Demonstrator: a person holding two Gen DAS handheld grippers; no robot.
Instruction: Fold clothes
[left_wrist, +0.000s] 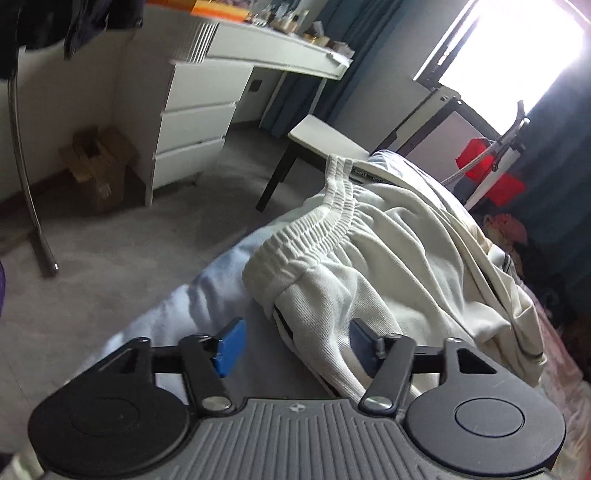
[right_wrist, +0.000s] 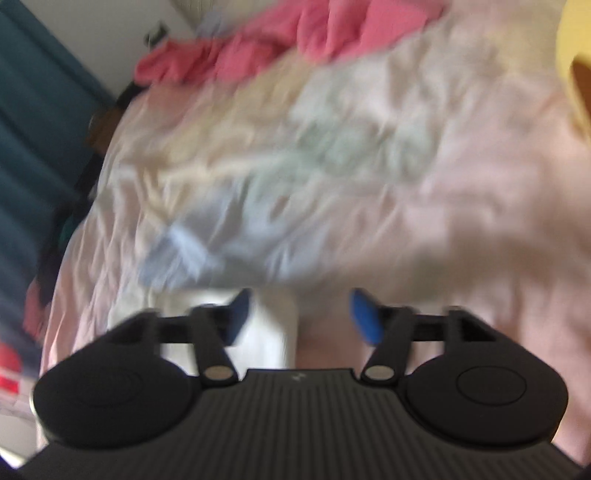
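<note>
Both tools gape: left tool (left_wrist: 295, 345) straddles white shorts (left_wrist: 369, 258).

A dark woven label (left_wrist: 369, 176) is showing at the far end of the white trousers (left_wrist: 369, 266), inside the elastic waistband (left_wrist: 317, 229). Its pale letters are appearing too small to read. Nothing else is carrying legible writing.

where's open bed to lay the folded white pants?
Right wrist view, though blurred: bare pink sheet right of the pale crumpled clothes and below the pink garment. Left wrist view: white pants heaped at the bed edge; crowded there.
</note>
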